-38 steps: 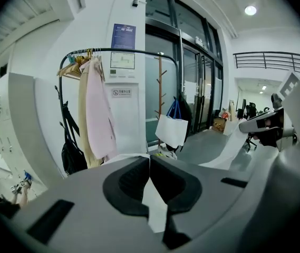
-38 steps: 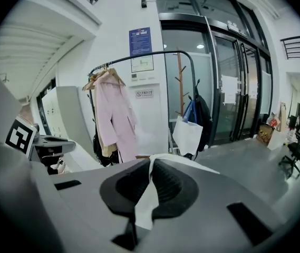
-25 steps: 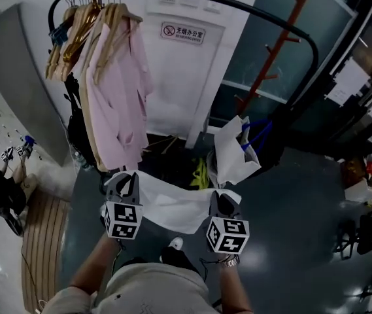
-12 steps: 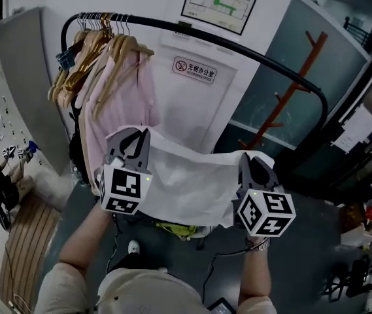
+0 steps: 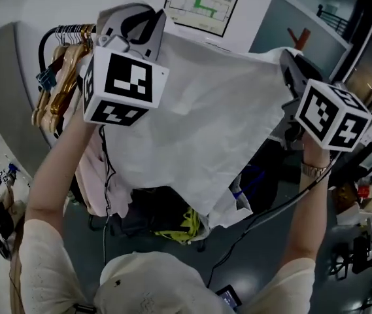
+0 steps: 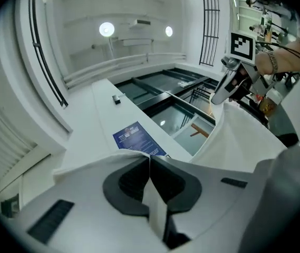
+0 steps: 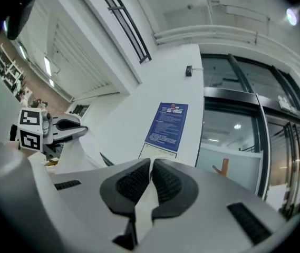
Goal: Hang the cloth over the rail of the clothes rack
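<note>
I am holding the white cloth (image 5: 205, 129) up high with both grippers, one on each top corner. The left gripper (image 6: 150, 161) has its jaws pinched tight on a thin fold of the cloth, and I can see the fold running down between the dark pads. The right gripper (image 7: 151, 168) is pinched on the other corner the same way, with a white strip of cloth squeezed between its ridged pads. From the head view the cloth is spread wide between the two grippers and hangs down in front of me like a little curtain. It sags in the middle and comes down to a point low on the right. It hides most of the clothes rack. I can only see a bit of the black rail (image 5: 44, 39) curving down at the far left, with wooden hangers (image 5: 58, 77) bunched on it and a pink shirt (image 5: 97, 178) hanging below them. The cloth is not on that part of the rail, and I cannot tell if it touches the rail anywhere behind. A poster (image 5: 202, 4) is on the wall above the cloth. Something yellow-green (image 5: 186, 224) sits low down under the cloth. There is a watch (image 5: 314, 170) on my right wrist.
</note>
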The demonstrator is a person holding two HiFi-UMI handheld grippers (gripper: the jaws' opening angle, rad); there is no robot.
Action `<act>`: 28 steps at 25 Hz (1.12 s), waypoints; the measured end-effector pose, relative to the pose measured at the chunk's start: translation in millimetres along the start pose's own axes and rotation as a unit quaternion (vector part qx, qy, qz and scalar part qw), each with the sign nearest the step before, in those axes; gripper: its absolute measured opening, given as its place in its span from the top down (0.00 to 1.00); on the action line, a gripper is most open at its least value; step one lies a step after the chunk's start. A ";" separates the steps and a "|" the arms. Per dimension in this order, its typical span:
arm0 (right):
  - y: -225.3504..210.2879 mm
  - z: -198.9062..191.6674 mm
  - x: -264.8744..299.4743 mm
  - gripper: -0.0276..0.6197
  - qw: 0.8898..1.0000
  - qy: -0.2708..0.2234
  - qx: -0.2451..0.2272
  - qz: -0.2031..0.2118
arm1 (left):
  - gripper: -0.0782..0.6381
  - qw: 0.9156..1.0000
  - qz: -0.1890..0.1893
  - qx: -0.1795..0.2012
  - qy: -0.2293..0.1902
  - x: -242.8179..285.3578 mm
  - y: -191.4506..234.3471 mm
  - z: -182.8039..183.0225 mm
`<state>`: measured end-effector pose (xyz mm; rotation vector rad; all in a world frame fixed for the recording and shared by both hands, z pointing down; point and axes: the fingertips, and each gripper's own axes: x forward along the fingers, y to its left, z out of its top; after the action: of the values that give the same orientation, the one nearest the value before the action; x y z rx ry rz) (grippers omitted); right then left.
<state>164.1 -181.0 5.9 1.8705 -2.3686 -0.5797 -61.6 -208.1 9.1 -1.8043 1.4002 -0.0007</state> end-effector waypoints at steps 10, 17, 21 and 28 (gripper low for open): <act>-37.4 66.5 57.3 0.92 0.998 -0.015 -0.046 -0.050 | 0.87 0.998 0.009 0.049 -0.039 77.2 45.1 15.2; -88.2 96.6 126.2 0.92 0.988 -0.035 -0.119 -0.094 | 0.87 0.998 0.025 0.045 -0.043 178.2 63.4 17.4; -107.8 112.5 145.0 0.92 0.987 -0.044 -0.124 -0.088 | 0.87 0.998 0.034 0.035 -0.032 209.2 75.8 29.5; -139.1 68.0 212.7 0.92 0.995 -0.020 -0.090 -0.044 | 0.87 0.998 0.028 0.054 0.003 261.8 49.8 -11.5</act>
<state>218.7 -392.4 -140.8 1.9065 -2.1824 -0.8174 -7.7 -426.5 -134.4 -1.6780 1.4273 -0.0523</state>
